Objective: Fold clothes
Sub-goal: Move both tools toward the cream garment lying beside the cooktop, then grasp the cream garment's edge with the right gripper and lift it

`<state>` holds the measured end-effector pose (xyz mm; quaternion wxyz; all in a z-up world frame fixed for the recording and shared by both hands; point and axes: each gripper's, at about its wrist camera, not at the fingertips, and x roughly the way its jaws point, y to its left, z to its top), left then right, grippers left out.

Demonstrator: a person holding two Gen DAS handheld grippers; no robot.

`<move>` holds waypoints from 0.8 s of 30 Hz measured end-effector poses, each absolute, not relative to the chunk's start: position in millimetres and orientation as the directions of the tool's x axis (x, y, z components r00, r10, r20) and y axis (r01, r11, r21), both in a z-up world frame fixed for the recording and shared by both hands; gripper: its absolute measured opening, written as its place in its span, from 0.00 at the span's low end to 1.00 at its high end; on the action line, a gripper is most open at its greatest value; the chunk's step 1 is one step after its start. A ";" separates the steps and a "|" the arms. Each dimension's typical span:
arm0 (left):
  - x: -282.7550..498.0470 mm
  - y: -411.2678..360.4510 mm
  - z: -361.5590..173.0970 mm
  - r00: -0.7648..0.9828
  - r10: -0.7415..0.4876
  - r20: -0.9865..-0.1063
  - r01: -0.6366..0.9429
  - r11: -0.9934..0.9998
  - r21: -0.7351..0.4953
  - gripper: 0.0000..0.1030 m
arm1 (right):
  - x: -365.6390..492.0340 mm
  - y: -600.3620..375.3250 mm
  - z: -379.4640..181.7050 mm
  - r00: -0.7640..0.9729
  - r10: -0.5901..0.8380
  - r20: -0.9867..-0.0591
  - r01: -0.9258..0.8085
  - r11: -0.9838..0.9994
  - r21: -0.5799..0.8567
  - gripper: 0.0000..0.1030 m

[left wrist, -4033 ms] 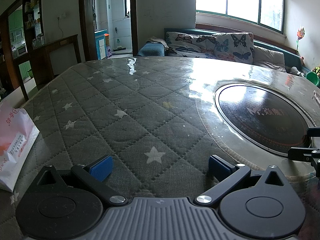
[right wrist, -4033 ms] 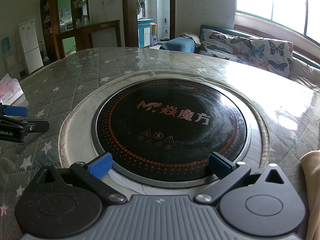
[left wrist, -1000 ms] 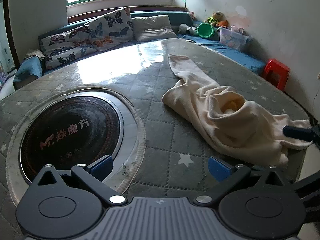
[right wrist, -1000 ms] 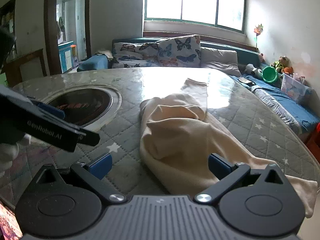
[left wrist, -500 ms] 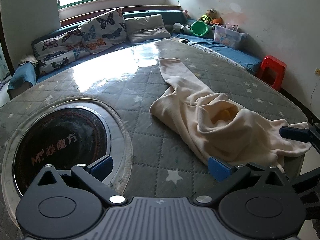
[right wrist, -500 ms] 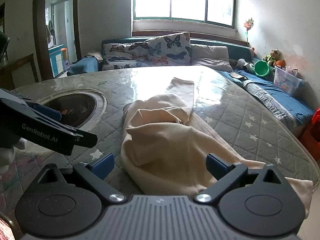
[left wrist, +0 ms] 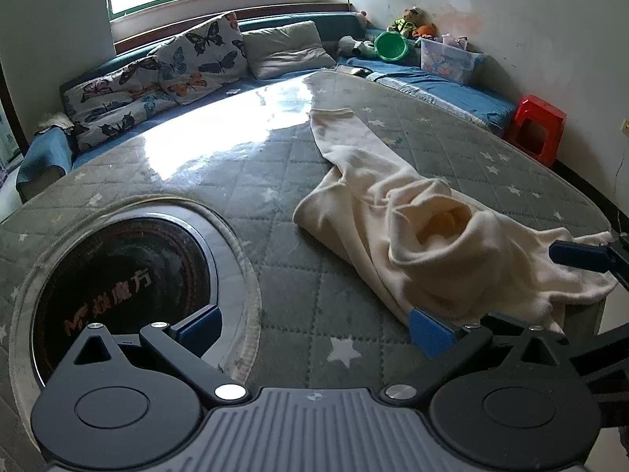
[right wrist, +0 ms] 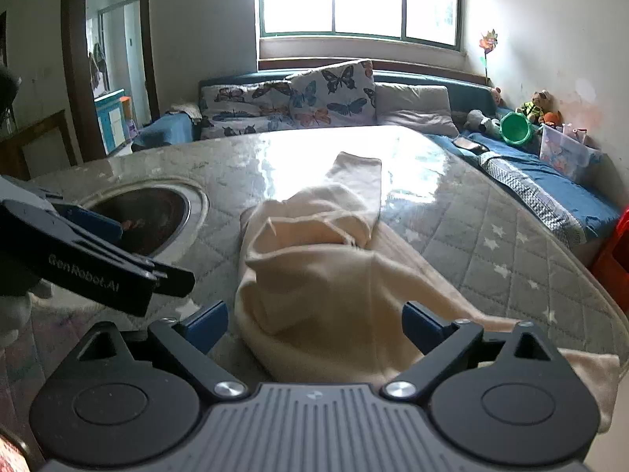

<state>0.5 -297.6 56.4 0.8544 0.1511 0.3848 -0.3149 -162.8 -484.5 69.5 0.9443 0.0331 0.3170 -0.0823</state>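
A cream garment point(left wrist: 412, 220) lies crumpled on the quilted star-patterned table point(left wrist: 275, 181), one long part stretched toward the far edge. It also shows in the right wrist view point(right wrist: 326, 267). My left gripper point(left wrist: 314, 328) is open and empty, low over the table, its right finger next to the garment's near edge. My right gripper point(right wrist: 314, 326) is open, its fingers on either side of the garment's near bunched end, not closed on it. A finger of the right gripper shows at the right edge of the left wrist view point(left wrist: 578, 255). The left gripper shows at the left of the right wrist view point(right wrist: 98, 259).
A round black induction plate point(left wrist: 118, 275) is set in the table's middle. A sofa with butterfly cushions point(right wrist: 314, 98) lines the far wall. A red stool point(left wrist: 536, 126), a green basin point(left wrist: 391, 47) and a clear box point(left wrist: 448, 55) stand at the right.
Both grippers have swung right from the induction plate to the garment and moved closer to it. The right gripper's fingers now straddle its near end. Both stay open.
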 end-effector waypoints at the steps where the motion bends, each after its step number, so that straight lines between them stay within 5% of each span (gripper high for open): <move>1: 2.2 -298.6 57.5 0.508 -0.420 -0.752 0.652 0.758 0.017 1.00 | -160.7 -485.6 71.5 0.789 -0.139 -0.599 0.179 0.984 0.008 0.94; 13: 20.0 -293.8 64.2 0.520 -0.426 -0.740 0.629 0.777 -0.005 1.00 | -125.0 -507.5 85.0 0.810 -0.154 -0.567 0.185 0.983 -0.002 0.82; 24: 27.5 -272.1 65.1 0.548 -0.405 -0.732 0.606 0.796 0.013 1.00 | -74.0 -532.6 65.6 0.749 -0.101 -0.654 0.207 0.974 0.087 0.65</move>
